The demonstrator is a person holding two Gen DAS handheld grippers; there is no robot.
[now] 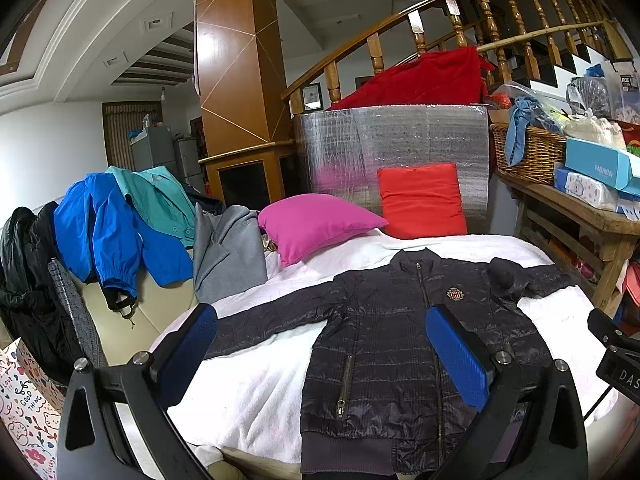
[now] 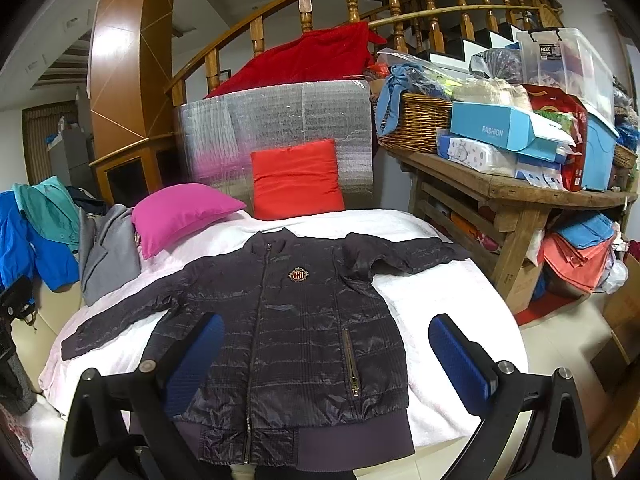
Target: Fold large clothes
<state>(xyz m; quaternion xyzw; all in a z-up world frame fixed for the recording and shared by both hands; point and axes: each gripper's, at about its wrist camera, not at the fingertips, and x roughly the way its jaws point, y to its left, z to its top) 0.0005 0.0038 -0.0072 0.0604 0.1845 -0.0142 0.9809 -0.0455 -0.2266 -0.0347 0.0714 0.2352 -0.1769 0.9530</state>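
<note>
1. Two grippers in view, both held above the near edge of the bed, neither touching any cloth.
2. Left gripper [image 1: 320,354]: jaws spread wide, blue pads [image 1: 456,356] facing each other with nothing between them. Seen through the gap are the jacket's left sleeve and front panel.
3. Right gripper [image 2: 326,360]: jaws likewise wide apart, blue pads [image 2: 460,364] empty. The jacket's lower front and hem show between the fingers.
4. Dark quilted jacket [image 1: 384,344] lies face up, zipped, spread flat on the white blanket [image 1: 248,392] covering the bed. Collar points toward the pillows, ribbed hem at the near edge.
5. Sleeve on the left of the view stretches straight out toward the bed's edge; the other sleeve is bent, its cuff folded back near the shoulder.
6. Embroidered crest badge [image 2: 298,274] sits on the chest beside the zip; a zipped pocket [image 2: 352,364] shows on each front panel.
7. Magenta pillow [image 1: 316,224] and red pillow [image 1: 422,200] rest at the head of the bed, the red one leaning against a silver foil-faced panel [image 1: 400,140].
8. Blue jacket [image 1: 108,232], teal garment and grey garment [image 1: 228,252] hang in a pile left of the bed.
9. Wooden table [image 2: 516,196] on the right carries a wicker basket [image 2: 416,124] and boxes.
</note>
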